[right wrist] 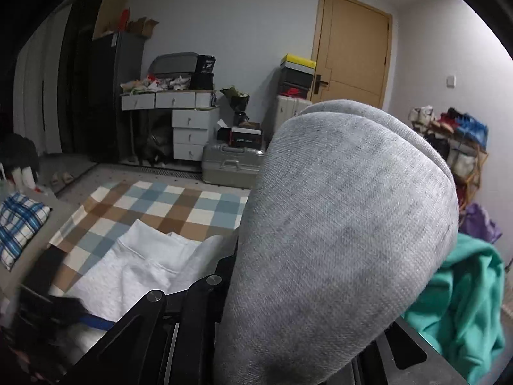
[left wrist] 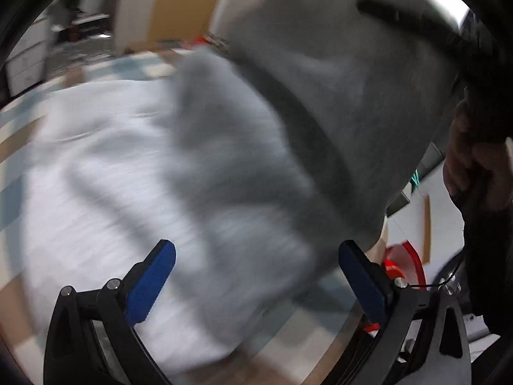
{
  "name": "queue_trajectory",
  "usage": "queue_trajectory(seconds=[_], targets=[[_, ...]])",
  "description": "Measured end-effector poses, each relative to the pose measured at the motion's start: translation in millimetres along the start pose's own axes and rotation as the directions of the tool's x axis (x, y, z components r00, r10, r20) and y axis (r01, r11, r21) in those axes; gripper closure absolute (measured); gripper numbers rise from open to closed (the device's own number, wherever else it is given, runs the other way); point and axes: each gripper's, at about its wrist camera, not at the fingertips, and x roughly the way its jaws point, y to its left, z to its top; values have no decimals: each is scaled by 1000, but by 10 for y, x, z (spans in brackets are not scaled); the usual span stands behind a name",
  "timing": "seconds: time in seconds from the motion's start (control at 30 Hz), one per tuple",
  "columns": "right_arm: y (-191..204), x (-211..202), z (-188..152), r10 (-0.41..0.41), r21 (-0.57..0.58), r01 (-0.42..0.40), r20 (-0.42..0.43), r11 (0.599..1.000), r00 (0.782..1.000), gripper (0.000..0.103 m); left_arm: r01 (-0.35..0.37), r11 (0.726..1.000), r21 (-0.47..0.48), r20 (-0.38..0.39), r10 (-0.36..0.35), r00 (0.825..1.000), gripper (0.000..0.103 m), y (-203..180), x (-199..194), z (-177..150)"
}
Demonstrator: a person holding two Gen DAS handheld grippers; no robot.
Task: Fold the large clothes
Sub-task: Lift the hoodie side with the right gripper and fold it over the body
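Boxes (right wrist: 296, 75) stacked by the door (right wrist: 352, 51) are shut, so I cannot tell their contents; a black one on the drawer unit (right wrist: 189, 128) reads "36". My left wrist view, blurred, shows the left gripper (left wrist: 256, 276) spread wide over the grey garment (left wrist: 224, 166), which lies on the checked rug (right wrist: 160, 205). Only my right wrist view shows the room, and the right gripper (right wrist: 288, 304) under a raised fold of that garment; fingers hidden, grip unclear. A teal garment (right wrist: 465, 304) lies near the rug's right edge.

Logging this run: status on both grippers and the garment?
Left gripper open, empty. Right gripper shut on grey sweatshirt, fingers hidden by fabric. Sweatshirt part lifted, rest on checkered rug. Teal garment alongside.
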Motion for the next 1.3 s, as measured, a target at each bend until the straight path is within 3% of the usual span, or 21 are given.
queue_trajectory(seconds=[0.07, 0.17, 0.23, 0.4, 0.47, 0.6, 0.67, 0.73, 0.83, 0.87, 0.97, 1.03, 1.07, 1.1, 1.13, 1.17, 1.3], targets=[[287, 20, -2, -56, -104, 57, 12, 993, 998, 88, 27, 994, -103, -12, -28, 1000, 4, 308, -57, -136], [606, 128, -49, -61, -204, 63, 15, 977, 998, 88, 98, 975, -202, -30, -106, 994, 4, 612, 107, -250], [928, 141, -112, -65, -317, 71, 29, 946, 997, 88, 137, 965, -223, 1, -141, 990, 4, 649, 125, -260], [1467, 255, -248, 42, -408, -41, -6, 912, 999, 88, 207, 951, -231, 25, -207, 978, 4, 707, 74, -289], [1666, 296, -338, 84, -450, -87, -26, 889, 996, 88, 270, 928, -259, 47, -267, 963, 4, 784, -22, -341], [1786, 365, -372, 174, -393, -202, -104, 897, 979, 86, 392, 855, -339, 89, -386, 918, 4, 1112, -225, -495], [1806, 428, -356, 226, -348, -267, -153, 899, 962, 85, 379, 863, -336, 82, -374, 924, 4, 1162, -309, -541], [1872, 456, -398, 231, -369, -279, -169, 886, 958, 85, 389, 860, -331, 79, -385, 919, 4, 1194, -291, -532], [1960, 482, -483, 269, -378, -328, -202, 866, 942, 81, 433, 830, -352, 109, -423, 900, 4, 1266, -230, -533], [1983, 448, -512, 289, -375, -349, -208, 859, 934, 78, 462, 810, -360, 139, -444, 885, 4, 1309, -249, -541], [2017, 464, -603, 360, -342, -433, -256, 834, 897, 72, 535, 747, -394, 202, -498, 843, 4, 1387, -362, -684], [1927, 546, -646, 452, -251, -526, -299, 813, 841, 64, 536, 747, -393, 202, -498, 843, 4, 1438, -462, -742], [1876, 614, -649, 513, -178, -585, -328, 791, 793, 55, 532, 751, -391, 203, -494, 846, 4, 1444, -524, -751], [1846, 667, -651, 570, -111, -634, -342, 765, 747, 40, 534, 752, -387, 208, -493, 845, 4, 1457, -614, -791], [1796, 725, -649, 643, -13, -690, -351, 723, 681, 31, 541, 750, -381, 215, -497, 841, 4, 1456, -686, -795], [1762, 743, -653, 690, 37, -722, -333, 691, 643, 21, 544, 748, -380, 223, -496, 839, 4, 1467, -749, -800], [1771, 765, -674, 733, 54, -757, -302, 651, 609, 4, 550, 754, -359, 268, -481, 834, 4, 1459, -1123, -833]])
